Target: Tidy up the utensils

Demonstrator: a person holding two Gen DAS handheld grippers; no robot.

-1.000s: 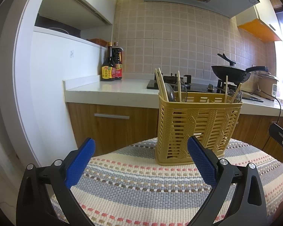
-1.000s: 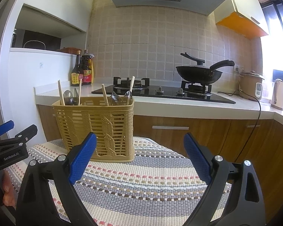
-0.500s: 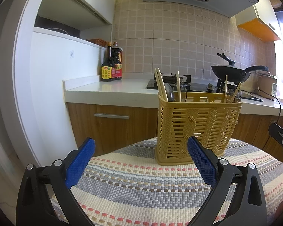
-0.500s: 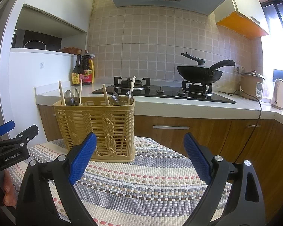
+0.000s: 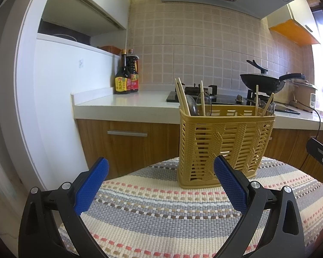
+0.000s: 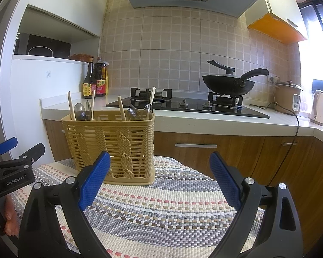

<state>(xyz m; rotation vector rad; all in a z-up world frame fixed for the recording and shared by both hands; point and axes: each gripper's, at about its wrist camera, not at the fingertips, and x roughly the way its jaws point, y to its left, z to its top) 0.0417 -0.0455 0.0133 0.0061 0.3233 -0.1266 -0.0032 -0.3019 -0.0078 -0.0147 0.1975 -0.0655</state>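
A tan plastic utensil basket [image 5: 224, 146] stands on a striped woven mat [image 5: 161, 210] and also shows in the right wrist view [image 6: 112, 144]. Wooden chopsticks [image 5: 182, 96] and metal spoons [image 6: 79, 111] stick up from its left and right ends. My left gripper [image 5: 161, 176] is open and empty, just in front of and left of the basket. My right gripper [image 6: 159, 172] is open and empty, in front of and right of the basket. Each gripper shows at the edge of the other's view.
A kitchen counter [image 5: 129, 105] runs behind with two sauce bottles [image 5: 126, 79], a gas hob [image 6: 183, 105] and a black wok [image 6: 228, 83]. A rice cooker [image 6: 287, 96] and a kettle [image 6: 319, 107] stand at the right. Wooden cabinet fronts [image 6: 204, 148] sit below.
Almost nothing: the views shift very slightly, both grippers stay open and empty, and the basket has not moved.
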